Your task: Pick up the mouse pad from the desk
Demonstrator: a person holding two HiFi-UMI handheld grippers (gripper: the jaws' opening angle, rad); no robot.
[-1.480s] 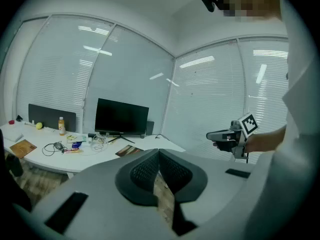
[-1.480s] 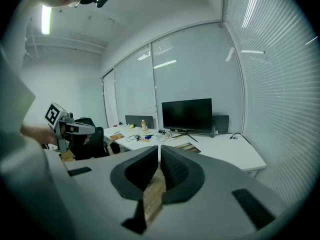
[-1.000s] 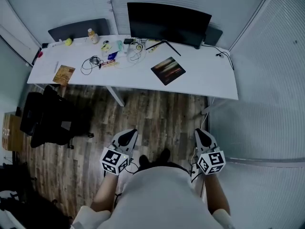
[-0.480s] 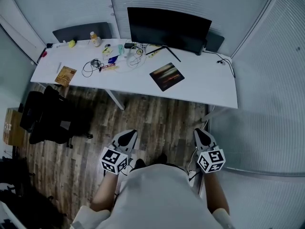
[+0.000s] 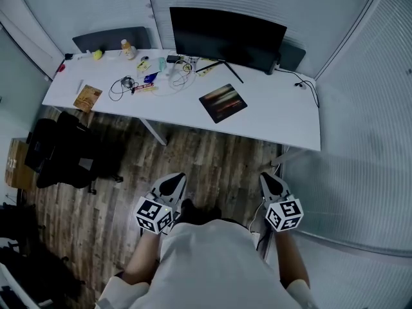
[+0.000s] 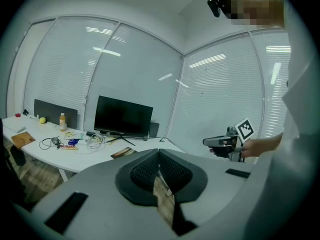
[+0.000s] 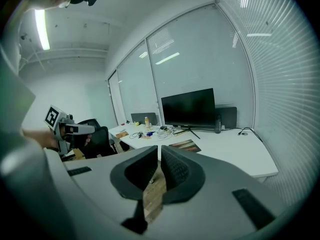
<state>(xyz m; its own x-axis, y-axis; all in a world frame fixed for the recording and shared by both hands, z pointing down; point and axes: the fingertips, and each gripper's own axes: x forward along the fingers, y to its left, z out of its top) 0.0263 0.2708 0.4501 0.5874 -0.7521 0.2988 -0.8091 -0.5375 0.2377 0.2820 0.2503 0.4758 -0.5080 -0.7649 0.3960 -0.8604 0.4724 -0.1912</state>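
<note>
I hold both grippers low in front of my body, well short of the desk (image 5: 286,120). The left gripper (image 5: 173,180) is clenched, its jaw tips meeting with nothing between them. The right gripper (image 5: 269,179) is clenched too, also empty.

The mouse pad (image 5: 223,102) lies flat on the desk, right of centre and just in front of the monitor (image 5: 225,31). It sits turned at an angle, its near corner close to the front edge but fully on the top. To its right the white top runs bare to the desk's far right edge. To its left sits a tangle of cables (image 5: 125,85), and a brown booklet (image 5: 87,99) lies near the left end.

Between me and the desk's front edge is a band of wood floor (image 5: 212,156) to cross. A black office chair (image 5: 64,153) stands off to the left of it. On the right a wall of blinds (image 5: 360,147) runs close beside the right gripper and the desk's end.
</note>
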